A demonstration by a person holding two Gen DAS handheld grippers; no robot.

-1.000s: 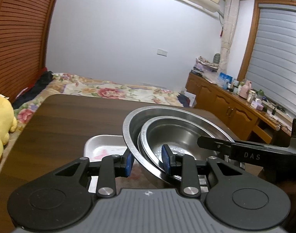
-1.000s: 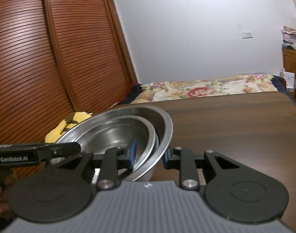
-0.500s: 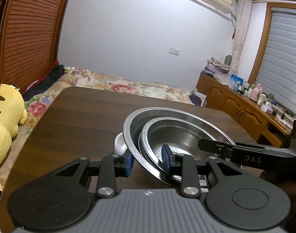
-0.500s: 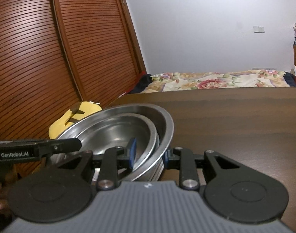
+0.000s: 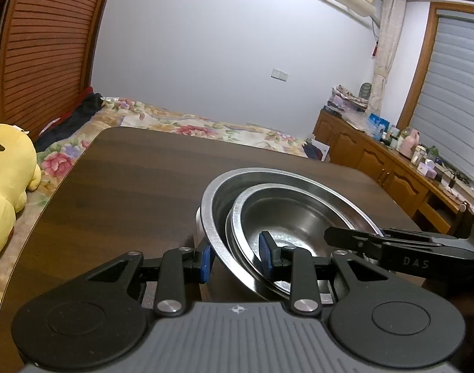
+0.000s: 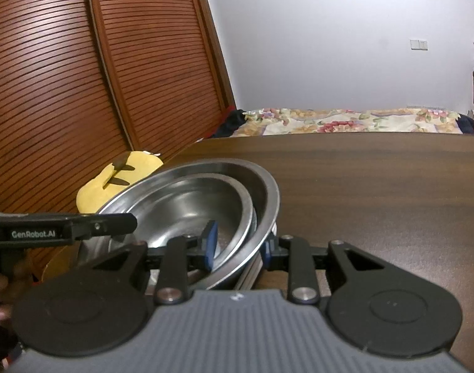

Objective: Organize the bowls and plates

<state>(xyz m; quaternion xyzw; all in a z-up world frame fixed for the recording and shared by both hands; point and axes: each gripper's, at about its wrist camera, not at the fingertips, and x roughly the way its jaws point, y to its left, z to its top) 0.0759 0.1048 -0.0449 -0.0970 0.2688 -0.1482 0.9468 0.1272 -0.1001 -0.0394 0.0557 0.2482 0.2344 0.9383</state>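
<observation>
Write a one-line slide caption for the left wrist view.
Left gripper and right gripper clamp opposite rims of nested steel bowls above a dark wooden table.

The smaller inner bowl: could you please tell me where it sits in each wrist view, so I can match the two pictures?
Left wrist view: the inner bowl lies right of centre, nested in the larger bowl, the left gripper straddling both rims.
Right wrist view: the inner bowl lies left of centre, the right gripper straddling both rims.
Shared landmark: the yellow plush toy, beyond the table's left edge.
</observation>
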